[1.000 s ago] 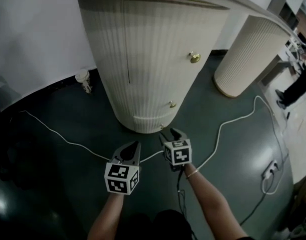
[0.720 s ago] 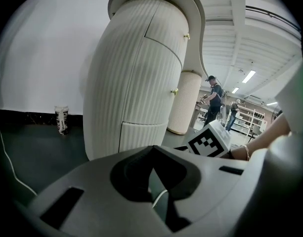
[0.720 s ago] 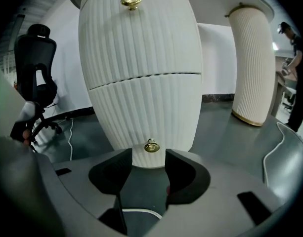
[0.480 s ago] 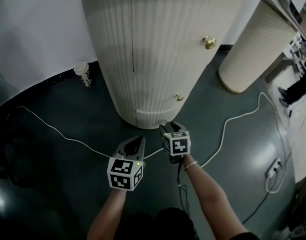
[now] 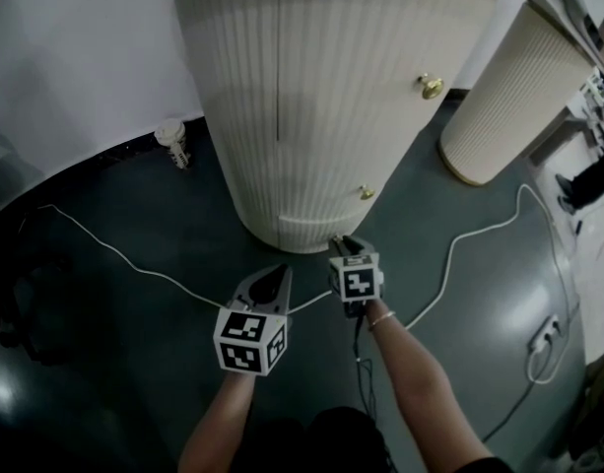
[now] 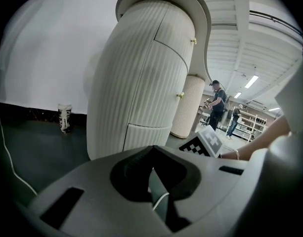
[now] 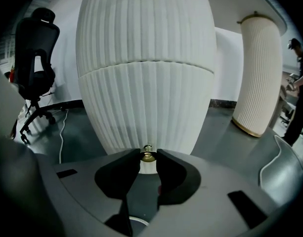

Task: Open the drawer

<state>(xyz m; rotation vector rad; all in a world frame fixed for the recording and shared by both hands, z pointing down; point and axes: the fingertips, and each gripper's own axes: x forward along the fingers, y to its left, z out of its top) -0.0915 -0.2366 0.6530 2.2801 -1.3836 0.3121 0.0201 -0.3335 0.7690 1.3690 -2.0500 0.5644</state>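
A ribbed cream cabinet (image 5: 311, 97) stands ahead, its bottom drawer (image 5: 300, 231) (image 7: 146, 102) at floor level. That drawer's small brass knob (image 7: 148, 155) sits between the pads of my right gripper (image 7: 149, 158) (image 5: 343, 243), whose jaws are closing; the pads touch the knob's sides. In the head view the gripper hides this knob. Two more brass knobs (image 5: 366, 193) (image 5: 431, 87) sit higher up. My left gripper (image 5: 275, 273) (image 6: 152, 170) hangs short of the cabinet, left of the right one, shut on nothing.
A paper cup (image 5: 173, 143) stands on the dark floor left of the cabinet. A second ribbed column (image 5: 518, 87) rises at the right. A white cable (image 5: 459, 244) runs across the floor to a power strip (image 5: 545, 333). An office chair (image 7: 35, 38) stands far left.
My right gripper moved forward and down to the bottom drawer's knob, and its wide jaws narrowed around it. The left gripper hardly moved.
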